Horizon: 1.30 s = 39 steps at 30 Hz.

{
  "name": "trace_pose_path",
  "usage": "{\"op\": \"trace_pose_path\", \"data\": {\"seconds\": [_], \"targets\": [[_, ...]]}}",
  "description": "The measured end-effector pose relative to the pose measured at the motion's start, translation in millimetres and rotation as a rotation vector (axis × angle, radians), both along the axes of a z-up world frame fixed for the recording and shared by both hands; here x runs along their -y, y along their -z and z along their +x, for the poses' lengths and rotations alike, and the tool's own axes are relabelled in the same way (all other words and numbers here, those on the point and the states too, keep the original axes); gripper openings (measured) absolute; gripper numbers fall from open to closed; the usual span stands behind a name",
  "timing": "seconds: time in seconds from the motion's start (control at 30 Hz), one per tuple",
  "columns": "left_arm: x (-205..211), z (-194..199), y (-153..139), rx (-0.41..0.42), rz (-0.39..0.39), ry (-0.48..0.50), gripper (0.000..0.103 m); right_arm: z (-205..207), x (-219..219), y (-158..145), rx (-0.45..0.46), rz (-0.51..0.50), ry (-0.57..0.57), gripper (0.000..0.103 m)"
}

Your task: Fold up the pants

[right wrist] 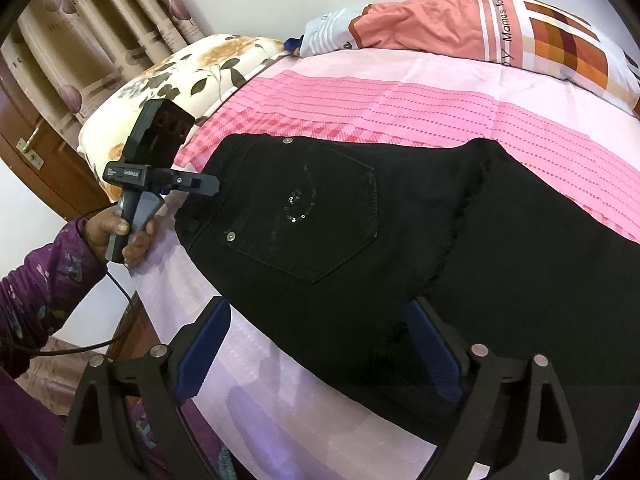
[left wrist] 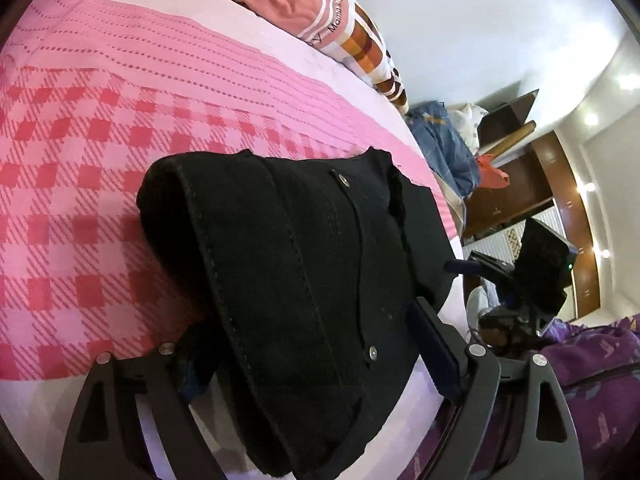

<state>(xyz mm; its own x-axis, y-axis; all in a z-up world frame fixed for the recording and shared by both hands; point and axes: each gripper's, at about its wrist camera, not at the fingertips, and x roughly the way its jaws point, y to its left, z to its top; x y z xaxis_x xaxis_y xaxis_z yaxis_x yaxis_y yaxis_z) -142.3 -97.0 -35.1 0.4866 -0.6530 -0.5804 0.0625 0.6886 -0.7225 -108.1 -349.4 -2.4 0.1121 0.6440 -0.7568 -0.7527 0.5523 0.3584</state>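
The black pants [right wrist: 360, 240] lie folded on the pink checked bed cover [right wrist: 400, 100]. The left gripper [left wrist: 316, 344] is open, its fingers straddling the waistband without pressing. The right gripper [right wrist: 320, 352] is open at the near edge of the pants, clamping nothing.

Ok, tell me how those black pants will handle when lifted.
The black pants look like thick denim with stitched seams, so probably floppy but fairly heavy. Folded layers would likely sag and slide apart. Not fragile, and the bedsheet probably offers some grip.
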Motion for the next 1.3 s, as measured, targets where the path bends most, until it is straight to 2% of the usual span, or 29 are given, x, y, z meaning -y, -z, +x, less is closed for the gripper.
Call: {"op": "trace_pose_path", "data": {"seconds": [0.07, 0.13, 0.17, 0.23, 0.3, 0.33, 0.4, 0.47, 0.6, 0.9, 1.17, 1.3], "targets": [[-6.8, -0.2, 1.3, -0.047, -0.056, -0.062, 0.086, 1.4, 1.0, 1.0, -0.008, 0.006, 0.008, 0.090], [-5.9, 1.5, 1.0, -0.058, -0.071, -0.089, 0.079, 3.4, 2.7, 2.5, -0.026, 0.016, 0.023, 0.090], [-2.4, 1.2, -0.9, -0.052, -0.057, -0.094, 0.071, 4.6, 4.6, 2.8, -0.034, 0.024, 0.032, 0.090], [6.5, -1.0, -7.3, -0.029, -0.049, -0.113, 0.071, 7.3, 7.4, 3.2, -0.049, 0.040, 0.048, 0.090], [11.2, -5.4, -18.9, 0.007, -0.088, -0.134, 0.068, 11.0, 10.6, 3.7, -0.067, 0.059, 0.061, 0.090], [14.4, -7.2, -27.1, 0.029, -0.104, -0.144, 0.062, 13.2, 12.7, 4.2, -0.078, 0.071, 0.069, 0.090], [25.1, -11.6, -47.0, 0.065, -0.090, -0.159, 0.034, 17.0, 16.0, 5.1, -0.100, 0.091, 0.085, 0.090], [38.8, -11.7, -61.5, 0.086, -0.100, -0.139, 0.028, 21.0, 21.5, 6.1, -0.128, 0.122, 0.101, 0.091], [74.1, -2.2, -81.8, 0.096, -0.085, -0.072, 0.028, 27.5, 32.5, 4.0, -0.165, 0.192, 0.121, 0.091], [125.8, 24.1, -79.4, 0.077, -0.163, -0.057, 0.028, 24.7, 54.0, -6.8, -0.166, 0.312, 0.071, 0.091], [164.3, 47.2, -69.8, 0.060, -0.325, -0.092, 0.028, 31.2, 71.2, -6.1, -0.237, 0.418, 0.033, 0.092], [193.1, 72.9, -65.2, 0.046, -0.394, -0.078, 0.028, 38.1, 88.6, -8.3, -0.237, 0.454, 0.008, 0.092]]}}
